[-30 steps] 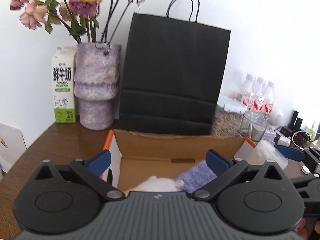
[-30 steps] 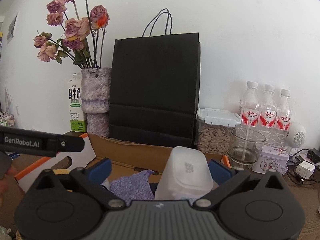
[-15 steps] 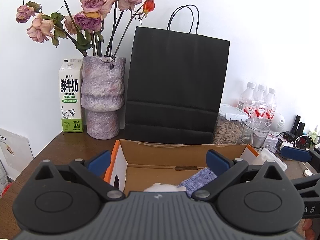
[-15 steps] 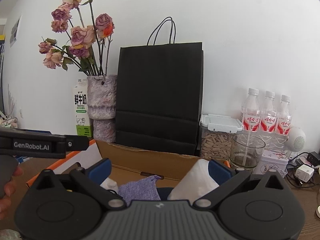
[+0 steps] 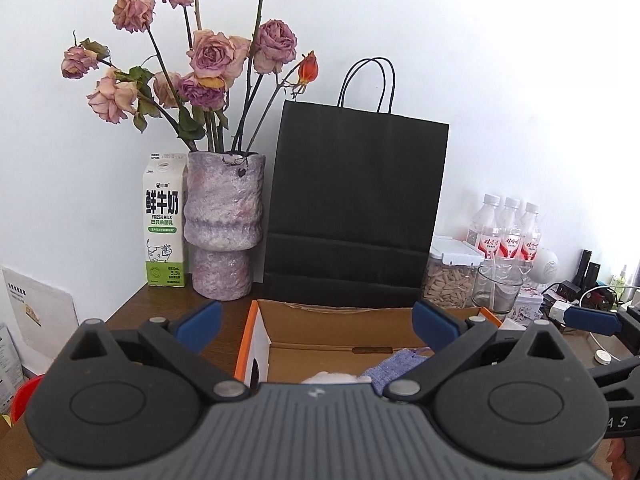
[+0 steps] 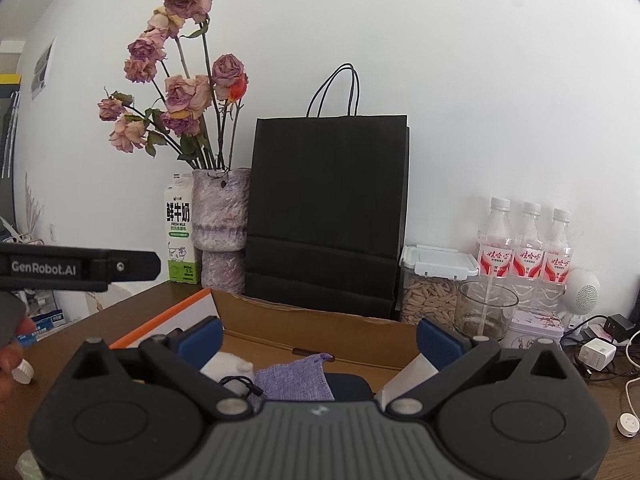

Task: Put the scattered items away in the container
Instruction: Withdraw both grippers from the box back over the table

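Two grippers: the left gripper (image 5: 316,326) and right gripper (image 6: 319,336) are both gaping wide, gripping nothing, hanging above the box.
Container: a corrugated cardboard box (image 6: 320,322) with an orange-edged flap is sitting open near the desk's back edge.
Contents: a woven lilac cloth (image 6: 292,382), something white and fluffy (image 5: 330,377) and a thin black cord (image 6: 242,385) are lying inside.
Surface: a dark wood-grain desk (image 6: 100,328) is meeting a plain white wall.
Behind: a matte black paper bag (image 5: 356,208), rough mottled vase (image 5: 224,224) and milk carton (image 5: 165,220) are standing along the back edge.

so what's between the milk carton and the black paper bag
The vase of dried roses stands between the milk carton and the bag, in both wrist views.
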The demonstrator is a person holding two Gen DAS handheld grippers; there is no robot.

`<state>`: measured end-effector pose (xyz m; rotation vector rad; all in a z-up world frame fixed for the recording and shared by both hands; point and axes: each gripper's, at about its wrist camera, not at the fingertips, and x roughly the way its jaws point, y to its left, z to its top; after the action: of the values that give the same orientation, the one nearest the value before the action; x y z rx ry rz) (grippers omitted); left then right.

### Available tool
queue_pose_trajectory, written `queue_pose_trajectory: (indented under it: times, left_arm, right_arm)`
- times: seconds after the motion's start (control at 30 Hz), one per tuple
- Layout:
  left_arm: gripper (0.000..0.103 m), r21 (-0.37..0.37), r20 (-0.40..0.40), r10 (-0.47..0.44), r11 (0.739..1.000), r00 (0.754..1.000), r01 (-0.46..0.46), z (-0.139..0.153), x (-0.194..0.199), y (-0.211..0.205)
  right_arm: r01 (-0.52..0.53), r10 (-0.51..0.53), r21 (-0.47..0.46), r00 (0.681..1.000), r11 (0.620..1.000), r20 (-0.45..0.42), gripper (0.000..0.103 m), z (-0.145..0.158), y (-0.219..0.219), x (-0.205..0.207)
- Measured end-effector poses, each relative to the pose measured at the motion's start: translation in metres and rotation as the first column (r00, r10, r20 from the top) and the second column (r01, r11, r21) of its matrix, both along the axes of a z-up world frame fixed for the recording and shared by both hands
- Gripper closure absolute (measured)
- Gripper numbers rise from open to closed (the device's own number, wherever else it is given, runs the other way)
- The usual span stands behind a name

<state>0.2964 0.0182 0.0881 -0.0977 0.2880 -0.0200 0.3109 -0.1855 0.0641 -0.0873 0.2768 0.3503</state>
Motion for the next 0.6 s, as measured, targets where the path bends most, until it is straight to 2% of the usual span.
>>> queue_pose_trajectory:
  times: [0.23,0.6]
  left_arm:
    - [0.0,0.006,0.013,-0.01,1.0,1.0,0.01,0.005,-0.034,-0.003]
    - [0.0,-0.009,-0.025,-0.007,1.0,1.0,0.006,-0.001,-0.086,0.0]
  right_arm:
    - [0.022,-0.022,0.005,1.0,1.0,-0.014,0.0,-0.001,-0.011,-0.029]
    - [0.032,-0.032,-0.01,0.999,0.999,-0.028,0.0,0.0,-0.022,-0.087]
